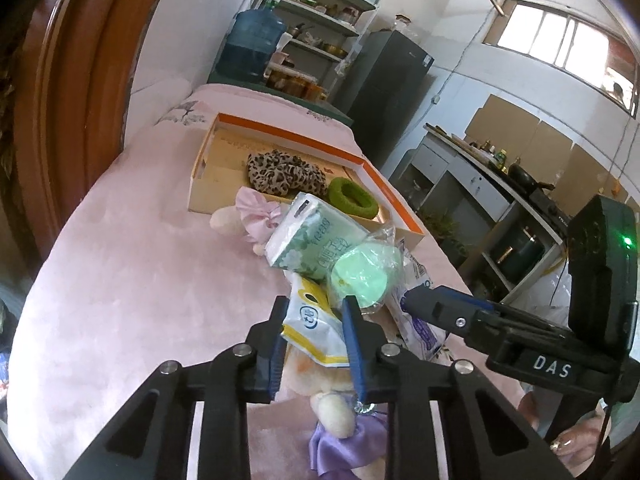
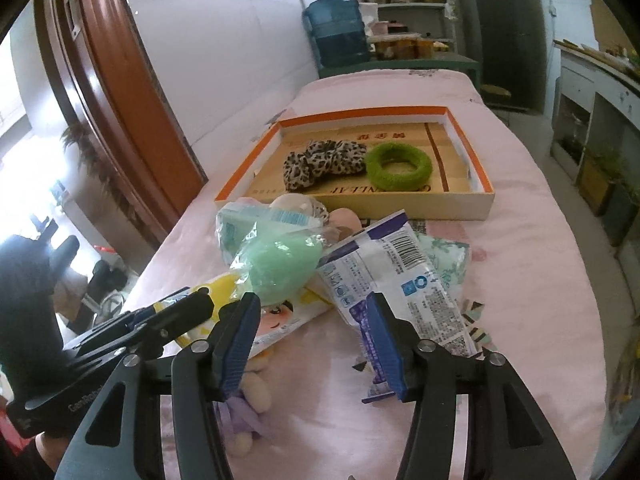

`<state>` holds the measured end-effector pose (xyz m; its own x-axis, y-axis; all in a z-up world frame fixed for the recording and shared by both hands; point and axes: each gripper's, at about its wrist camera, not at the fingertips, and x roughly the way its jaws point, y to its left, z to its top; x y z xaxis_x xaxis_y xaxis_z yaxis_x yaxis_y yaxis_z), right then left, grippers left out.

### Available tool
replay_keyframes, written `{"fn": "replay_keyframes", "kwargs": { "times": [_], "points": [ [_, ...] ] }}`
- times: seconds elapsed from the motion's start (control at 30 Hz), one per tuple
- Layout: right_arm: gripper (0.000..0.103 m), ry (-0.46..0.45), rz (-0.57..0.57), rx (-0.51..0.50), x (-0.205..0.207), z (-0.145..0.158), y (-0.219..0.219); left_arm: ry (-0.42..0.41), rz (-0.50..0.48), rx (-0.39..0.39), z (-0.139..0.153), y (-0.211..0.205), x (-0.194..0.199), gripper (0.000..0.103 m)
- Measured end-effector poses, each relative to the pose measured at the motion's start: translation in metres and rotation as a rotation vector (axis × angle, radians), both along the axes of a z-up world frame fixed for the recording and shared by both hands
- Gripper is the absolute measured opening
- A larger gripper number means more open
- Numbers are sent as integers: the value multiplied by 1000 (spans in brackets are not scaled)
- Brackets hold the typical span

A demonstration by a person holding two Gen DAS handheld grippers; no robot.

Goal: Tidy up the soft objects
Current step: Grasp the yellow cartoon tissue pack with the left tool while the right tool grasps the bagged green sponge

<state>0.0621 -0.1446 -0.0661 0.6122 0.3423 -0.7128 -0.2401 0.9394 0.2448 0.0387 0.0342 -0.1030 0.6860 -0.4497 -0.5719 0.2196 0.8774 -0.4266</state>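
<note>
My left gripper (image 1: 316,308) is shut on a yellow-and-white packet (image 1: 312,328) at the near end of a pile on the pink bedspread (image 1: 140,260). Just beyond it lie a green sponge in a clear bag (image 1: 364,276) and a green-patterned tissue pack (image 1: 312,240). A plush toy with a purple bow (image 1: 332,408) lies under the packet. My right gripper (image 2: 314,300) stands open over the pile, its right finger resting on a white-and-purple packet (image 2: 400,272). The orange-rimmed box (image 2: 460,128) behind holds a leopard scrunchie (image 2: 320,162) and a green ring scrunchie (image 2: 400,166).
A wooden frame (image 1: 80,80) borders the bed on the left. A blue water jug (image 1: 252,44), shelves and a dark fridge (image 1: 392,88) stand past the far end. A counter (image 1: 480,160) runs along the right. Bare bedspread lies left of the pile.
</note>
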Motion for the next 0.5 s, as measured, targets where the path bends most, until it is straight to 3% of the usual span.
{"fn": "replay_keyframes", "kwargs": {
  "times": [0.2, 0.5],
  "points": [
    [57, 24, 6, 35, 4, -4, -1, -83, -17, 61, 12, -8, -8, 14],
    [57, 45, 35, 64, 8, -8, 7, -231, 5, 146, 40, -8, -29, 11]
  ]
}}
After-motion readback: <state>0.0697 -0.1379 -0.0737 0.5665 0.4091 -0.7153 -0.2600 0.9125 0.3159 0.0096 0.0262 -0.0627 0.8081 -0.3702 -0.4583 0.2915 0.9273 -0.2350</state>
